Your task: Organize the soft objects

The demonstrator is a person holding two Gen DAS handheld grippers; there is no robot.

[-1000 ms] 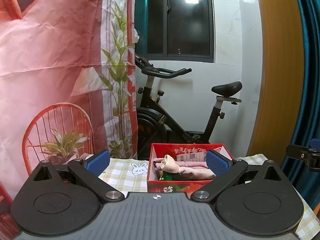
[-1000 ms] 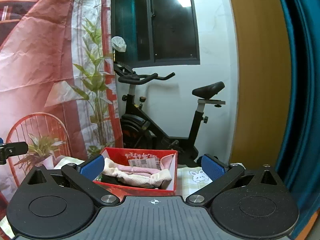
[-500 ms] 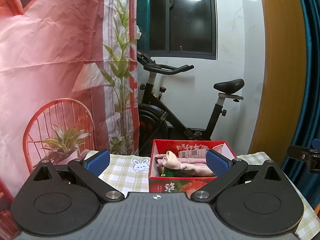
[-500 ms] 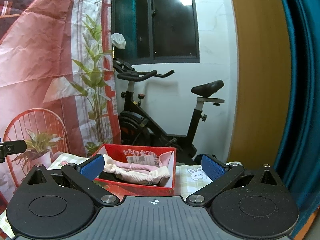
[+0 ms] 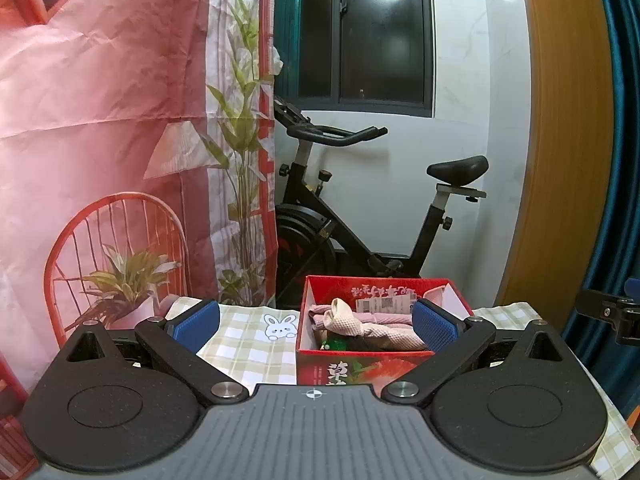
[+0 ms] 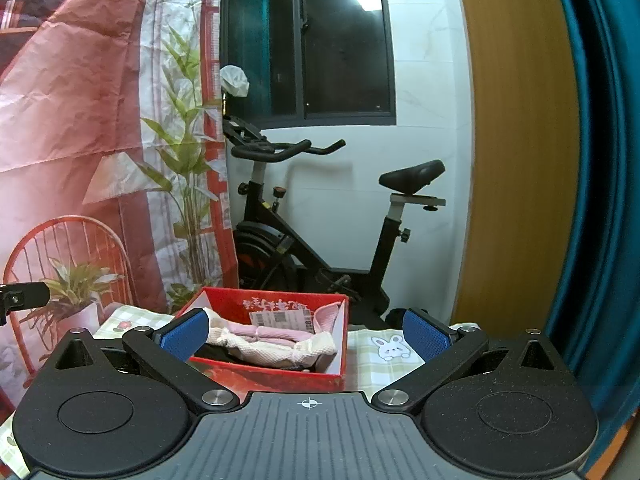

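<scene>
A red cardboard box [image 5: 362,366] [image 6: 256,374] stands on a checked tablecloth [image 5: 248,344] [image 6: 384,364]. Inside it lie rolled pink and cream cloths [image 5: 360,322] [image 6: 272,342] over something dark. My left gripper [image 5: 316,322] is open, held back from the box, with nothing between its blue pads [image 5: 198,320]. My right gripper [image 6: 306,332] is open too, empty, and faces the box from the right side. In the left wrist view the edge of the right gripper [image 5: 612,312] shows at the far right.
A black exercise bike [image 5: 360,216] [image 6: 320,216] stands behind the table against a white wall. A pink printed backdrop [image 5: 100,120] hangs at the left. A teal curtain [image 6: 600,160] and a wooden panel [image 6: 516,140] stand at the right.
Both views have risen and tilted slightly, so the box sits a little lower and further off. Both grippers stay open and empty.
</scene>
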